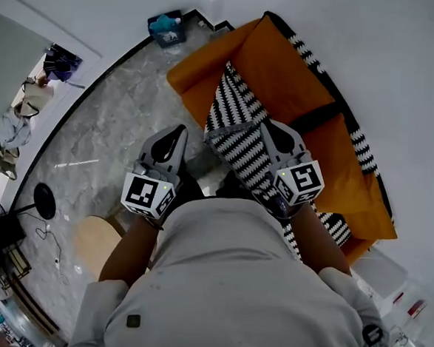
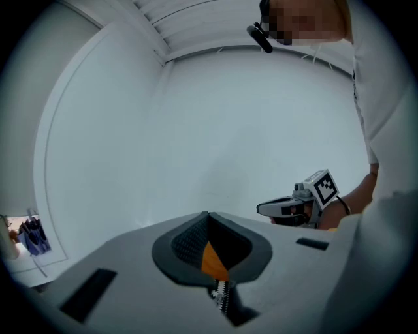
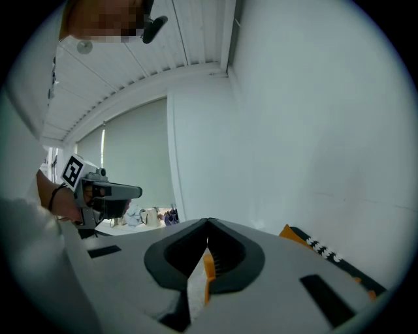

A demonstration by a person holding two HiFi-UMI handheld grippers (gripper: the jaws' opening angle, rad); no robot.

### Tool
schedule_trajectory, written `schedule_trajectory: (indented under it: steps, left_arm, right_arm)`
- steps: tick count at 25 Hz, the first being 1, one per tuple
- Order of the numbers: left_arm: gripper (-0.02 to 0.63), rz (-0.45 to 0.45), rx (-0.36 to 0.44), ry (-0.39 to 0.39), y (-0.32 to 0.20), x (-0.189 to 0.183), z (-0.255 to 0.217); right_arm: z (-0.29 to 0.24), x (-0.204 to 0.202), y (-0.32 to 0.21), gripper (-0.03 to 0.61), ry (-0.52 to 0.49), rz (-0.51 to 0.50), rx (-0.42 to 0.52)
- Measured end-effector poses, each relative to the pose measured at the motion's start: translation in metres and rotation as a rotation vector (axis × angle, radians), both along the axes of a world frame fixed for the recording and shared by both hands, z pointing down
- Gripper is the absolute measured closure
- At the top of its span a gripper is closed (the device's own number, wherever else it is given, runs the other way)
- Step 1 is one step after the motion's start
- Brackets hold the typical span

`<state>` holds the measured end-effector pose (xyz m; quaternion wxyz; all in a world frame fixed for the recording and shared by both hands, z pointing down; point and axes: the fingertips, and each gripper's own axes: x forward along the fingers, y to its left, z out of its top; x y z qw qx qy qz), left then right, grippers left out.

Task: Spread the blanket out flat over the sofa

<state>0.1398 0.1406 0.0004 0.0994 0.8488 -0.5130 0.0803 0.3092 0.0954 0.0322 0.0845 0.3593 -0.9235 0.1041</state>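
Observation:
The blanket (image 1: 283,77), orange with a black-and-white striped side and border, lies across the sofa against the white wall and hides most of it. A striped fold (image 1: 238,133) runs from the sofa toward me. My left gripper (image 1: 179,131) is shut, with a slip of orange and striped cloth (image 2: 212,259) pinched between its jaws. My right gripper (image 1: 273,128) is shut on the blanket too, with orange and pale cloth (image 3: 204,274) caught in its jaws. Both grippers point nearly level at the wall. The right gripper (image 2: 294,205) shows in the left gripper view, and the left gripper (image 3: 108,192) in the right gripper view.
A blue bin (image 1: 166,28) stands by the wall at the sofa's far end. A round wooden stool (image 1: 97,242) is beside my left arm, and a black round base with a cable (image 1: 45,200) lies on the marble floor. Clutter fills the left edge.

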Motion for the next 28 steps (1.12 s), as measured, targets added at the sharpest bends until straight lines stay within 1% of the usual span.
schedule_trajectory:
  steps: [2, 7, 12, 16, 18, 19, 23, 28]
  left_arm:
    - [0.604, 0.022, -0.013, -0.003, -0.015, -0.005, 0.007]
    - [0.604, 0.088, -0.064, 0.004, -0.044, -0.019, 0.035]
    - [0.604, 0.14, -0.123, 0.007, -0.073, -0.037, 0.083]
    - [0.604, 0.183, -0.147, 0.015, -0.089, -0.042, 0.124]
    - [0.604, 0.193, -0.171, 0.013, -0.097, -0.045, 0.15]
    - [0.604, 0.198, -0.185, 0.009, -0.101, -0.048, 0.164]
    - [0.604, 0.213, -0.226, -0.012, -0.107, -0.056, 0.219]
    - [0.604, 0.217, -0.264, -0.009, -0.114, -0.053, 0.283]
  right_arm:
    - [0.011, 0.0, -0.011, 0.555, 0.007, 0.029, -0.023]
    - [0.047, 0.0, -0.034, 0.555, 0.068, 0.098, -0.079]
    - [0.102, -0.004, -0.066, 0.554, 0.134, 0.137, -0.125]
    - [0.163, 0.0, -0.086, 0.54, 0.206, 0.174, -0.171]
    - [0.196, 0.001, -0.096, 0.501, 0.229, 0.185, -0.195]
    - [0.212, 0.0, -0.099, 0.492, 0.239, 0.189, -0.21]
    - [0.283, 0.0, -0.102, 0.478, 0.271, 0.195, -0.286]
    - [0.372, 0.007, -0.102, 0.46, 0.309, 0.19, -0.392]
